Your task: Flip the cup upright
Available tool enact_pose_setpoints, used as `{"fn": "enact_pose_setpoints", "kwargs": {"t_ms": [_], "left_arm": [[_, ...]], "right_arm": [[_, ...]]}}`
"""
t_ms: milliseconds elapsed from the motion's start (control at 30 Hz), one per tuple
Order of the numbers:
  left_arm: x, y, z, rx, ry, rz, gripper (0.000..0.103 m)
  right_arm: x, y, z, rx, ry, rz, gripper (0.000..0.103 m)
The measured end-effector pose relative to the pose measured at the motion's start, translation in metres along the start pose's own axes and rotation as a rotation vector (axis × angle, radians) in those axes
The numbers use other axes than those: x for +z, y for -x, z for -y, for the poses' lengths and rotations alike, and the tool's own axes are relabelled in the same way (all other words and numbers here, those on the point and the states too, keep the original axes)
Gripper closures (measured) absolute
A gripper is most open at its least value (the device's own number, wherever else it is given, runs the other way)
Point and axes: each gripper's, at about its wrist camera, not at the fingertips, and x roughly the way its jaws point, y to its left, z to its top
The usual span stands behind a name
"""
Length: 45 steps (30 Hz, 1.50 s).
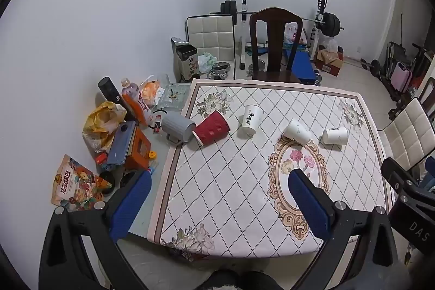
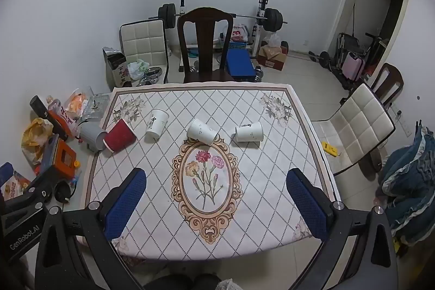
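Table: square table under a white diamond-pattern cloth [image 2: 244, 208] with an oval carnation medallion in the middle; bare strip along its left edge.
Clutter: bags, bottles, orange box [image 1: 138, 151] piled on that bare left strip, beside the cloth.
Left gripper: black frame, blue-padded fingers [image 1: 217, 197], raised over the near left part of the table, aimed forward and down; fingers spread wide, nothing between them, well apart from all cups.
Right gripper: same build [image 2: 216, 197], raised over the near edge, straddling the medallion in view; fingers spread wide, holding nothing.
Grey cup: ribbed grey plastic cup [image 1: 178, 128] on its side at the cloth's left edge, mouth toward the red cup, touching or just beside it.
Red cup: ribbed red paper cup [image 1: 212, 128] on its side, far left of the cloth; long axis diagonal, mouth toward the near left, base toward the far right.
Printed cup: white paper cup with black calligraphy [image 1: 251, 119], right of the red one; cannot tell if it is tilted or lying, wide mouth on the far side.
Middle cup: plain white paper cup [image 2: 202, 131] on its side at the medallion's far rim, mouth toward the near right.
Right cup: white paper cup with a small black mark [image 2: 249, 131] on its side, long axis left-right, mouth to the right.
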Motion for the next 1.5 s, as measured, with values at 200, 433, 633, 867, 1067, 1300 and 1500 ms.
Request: {"fn": "enact_pose_setpoints", "kwargs": {"t_ms": [200, 433, 633, 867, 1067, 1300, 1500], "left_arm": [[0.0, 0.0, 0.001, 0.005, -0.004, -0.003, 0.0], [0.0, 0.001, 0.0, -0.004, 0.003, -0.001, 0.0], [0.008, 0.012, 0.003, -0.009, -0.006, 0.004, 0.0], [0.005, 0.011, 0.005, -0.005, -0.012, 0.006, 0.0], [0.008, 0.012, 0.004, -0.01, -0.008, 0.008, 0.0], [0.007, 0.013, 0.006, -0.01, -0.005, 0.009, 0.0], [0.005, 0.014, 0.008, -0.01, -0.006, 0.011, 0.0]], "right_arm": [[-0.001, 0.001, 0.002, 0.0, 0.002, -0.003, 0.0], [-0.001, 0.003, 0.0, 0.002, 0.0, -0.003, 0.0], [-0.001, 0.006, 0.004, -0.001, 0.0, -0.005, 0.0], [-0.005, 0.012, 0.013, -0.007, -0.007, -0.001, 0.0], [-0.004, 0.013, 0.014, -0.01, -0.007, -0.003, 0.0], [-0.006, 0.013, 0.017, -0.008, -0.009, -0.001, 0.0], [-0.006, 0.014, 0.018, -0.008, -0.011, 0.0, 0.0]]}}
